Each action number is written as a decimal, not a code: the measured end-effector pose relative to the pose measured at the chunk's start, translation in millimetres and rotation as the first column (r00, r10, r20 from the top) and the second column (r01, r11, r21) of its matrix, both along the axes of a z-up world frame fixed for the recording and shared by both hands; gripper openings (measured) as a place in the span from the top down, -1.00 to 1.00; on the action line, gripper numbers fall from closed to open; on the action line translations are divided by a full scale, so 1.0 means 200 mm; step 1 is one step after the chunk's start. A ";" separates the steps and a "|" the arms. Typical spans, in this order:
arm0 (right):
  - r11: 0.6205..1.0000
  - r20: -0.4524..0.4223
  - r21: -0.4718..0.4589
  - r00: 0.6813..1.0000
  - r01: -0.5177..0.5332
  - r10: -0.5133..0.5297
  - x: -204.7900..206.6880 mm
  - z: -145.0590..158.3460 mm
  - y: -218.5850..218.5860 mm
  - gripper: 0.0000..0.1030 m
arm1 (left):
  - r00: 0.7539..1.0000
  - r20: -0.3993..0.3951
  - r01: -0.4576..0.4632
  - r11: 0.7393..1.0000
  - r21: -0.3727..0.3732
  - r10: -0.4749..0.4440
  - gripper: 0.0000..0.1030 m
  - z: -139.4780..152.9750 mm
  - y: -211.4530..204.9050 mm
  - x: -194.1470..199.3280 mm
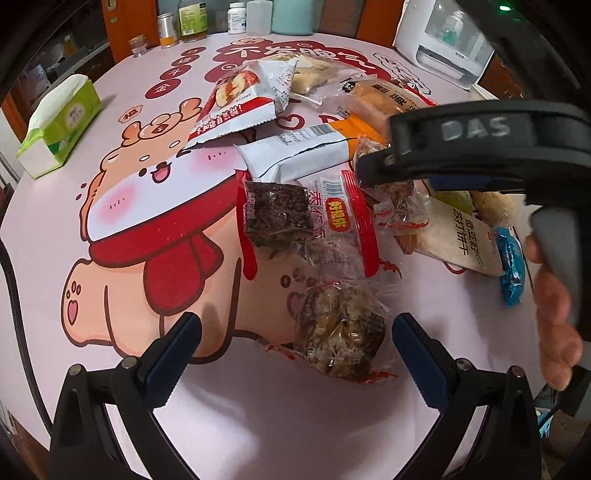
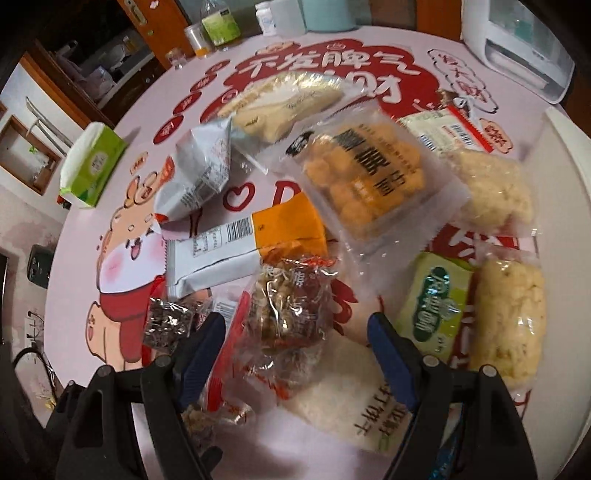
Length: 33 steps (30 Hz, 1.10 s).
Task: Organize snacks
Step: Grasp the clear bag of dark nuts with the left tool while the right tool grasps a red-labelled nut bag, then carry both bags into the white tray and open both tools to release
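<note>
Both hand-held grippers, left and right, gape wide over snack packets.

In the left wrist view the right gripper covers the upper part of a clear-wrapped nut snack, so whether its fingers touch the wrapper cannot be told, and the cracker packet behind it is half hidden. The white appliance is cut off by the top edge. In the right wrist view the bottles at the far rim of the desk are cropped and their labels unreadable.
</note>
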State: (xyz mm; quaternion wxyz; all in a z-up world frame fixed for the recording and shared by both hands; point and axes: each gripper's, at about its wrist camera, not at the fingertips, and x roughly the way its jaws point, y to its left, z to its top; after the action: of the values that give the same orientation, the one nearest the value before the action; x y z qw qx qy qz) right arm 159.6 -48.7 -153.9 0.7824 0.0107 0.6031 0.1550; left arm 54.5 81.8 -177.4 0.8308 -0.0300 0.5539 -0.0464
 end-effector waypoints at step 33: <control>0.987 0.137 0.161 0.990 -0.001 -0.022 -0.27 0.25 -0.22 0.33 | 0.981 0.181 0.059 0.997 0.052 -0.067 -0.09 0.30 -0.09 -0.18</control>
State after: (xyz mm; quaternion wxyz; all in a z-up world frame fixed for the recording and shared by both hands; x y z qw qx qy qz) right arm 106.0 -93.2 -103.5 0.8198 0.0660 0.5327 0.1994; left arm 17.9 64.2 -118.0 0.8766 0.0112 0.4771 -0.0624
